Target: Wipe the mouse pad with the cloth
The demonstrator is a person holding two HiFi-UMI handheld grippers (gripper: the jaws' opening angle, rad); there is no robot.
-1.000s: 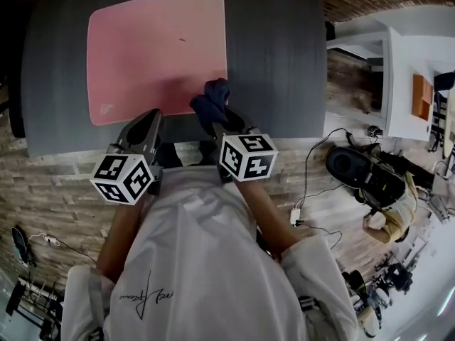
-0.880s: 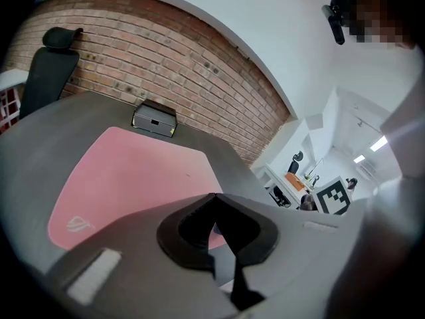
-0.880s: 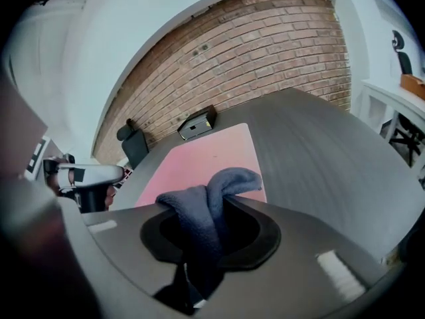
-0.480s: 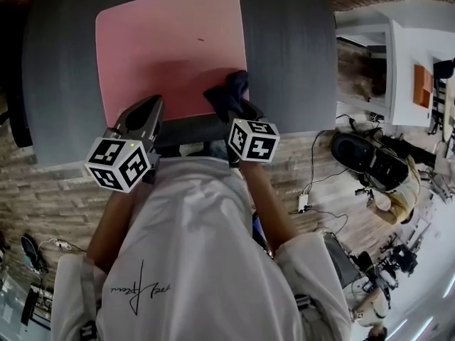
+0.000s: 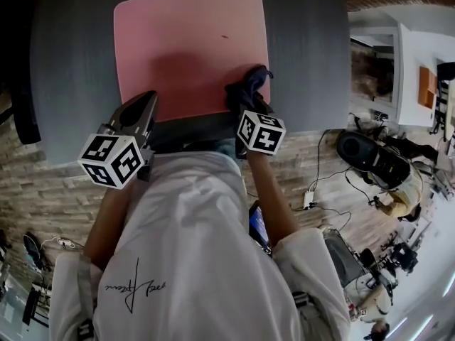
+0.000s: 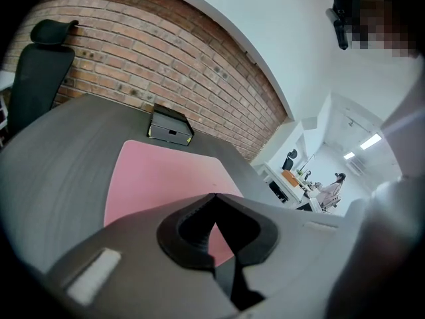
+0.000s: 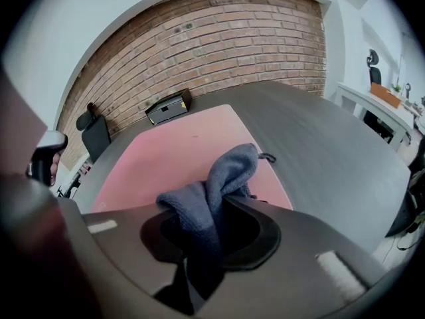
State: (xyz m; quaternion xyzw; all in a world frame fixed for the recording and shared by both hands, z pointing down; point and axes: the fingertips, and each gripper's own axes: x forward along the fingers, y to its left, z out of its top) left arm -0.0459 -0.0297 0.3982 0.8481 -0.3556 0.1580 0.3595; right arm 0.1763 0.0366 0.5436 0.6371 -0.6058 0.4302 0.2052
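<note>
Even indoor light, moderately bright. Head view: soft broad shadow darkens near half of pink mouse pad (image 5: 192, 27). Heavy fisheye bend throughout; brick wall (image 7: 219, 38) arcs, black vignette in gripper-view corners. Ceiling lamps (image 6: 370, 140) blown out in left gripper view. Cloth (image 7: 226, 171) fairly sharp, dark foreground below it soft. Surface (image 7: 332, 138) shows faint sheen.

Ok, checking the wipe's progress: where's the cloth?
Head view: the cloth is clamped in the right gripper, lying on the pink pad's near right corner.
</note>
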